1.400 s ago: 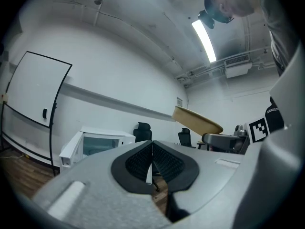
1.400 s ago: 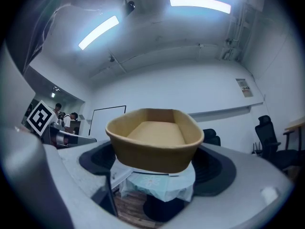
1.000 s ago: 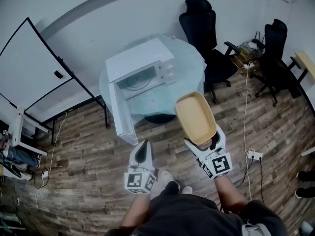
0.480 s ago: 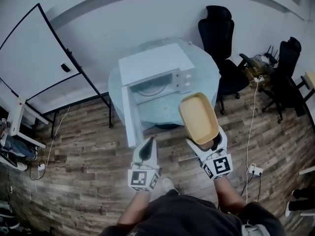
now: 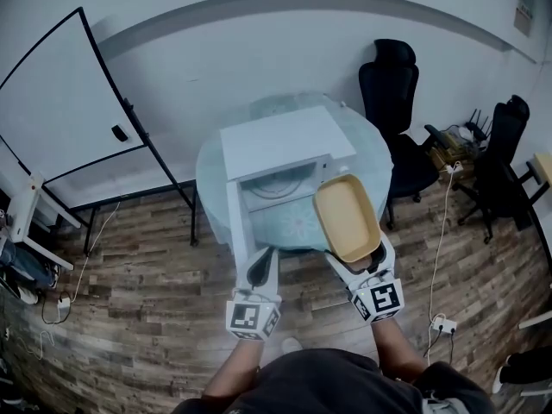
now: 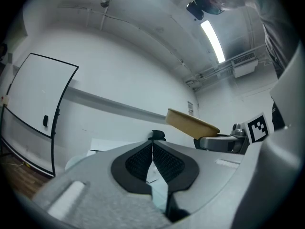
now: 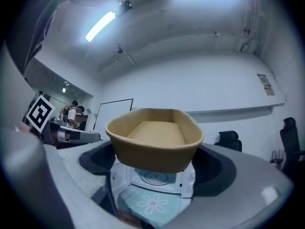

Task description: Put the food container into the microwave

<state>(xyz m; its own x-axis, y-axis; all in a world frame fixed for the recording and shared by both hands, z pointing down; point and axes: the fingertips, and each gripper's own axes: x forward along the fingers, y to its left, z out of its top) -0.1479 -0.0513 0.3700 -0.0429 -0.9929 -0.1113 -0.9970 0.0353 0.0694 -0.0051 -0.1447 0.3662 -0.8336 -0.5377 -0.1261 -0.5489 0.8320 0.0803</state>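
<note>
One tan oblong food container (image 5: 347, 217).

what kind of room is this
Probably an office or meeting room: a whiteboard on a stand, black office chairs, and a white microwave standing on a round glass table over wood-look flooring.

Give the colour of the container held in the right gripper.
Plain tan-yellow, no pattern, on the oval open-topped food container; shows best in the right gripper view.
</note>
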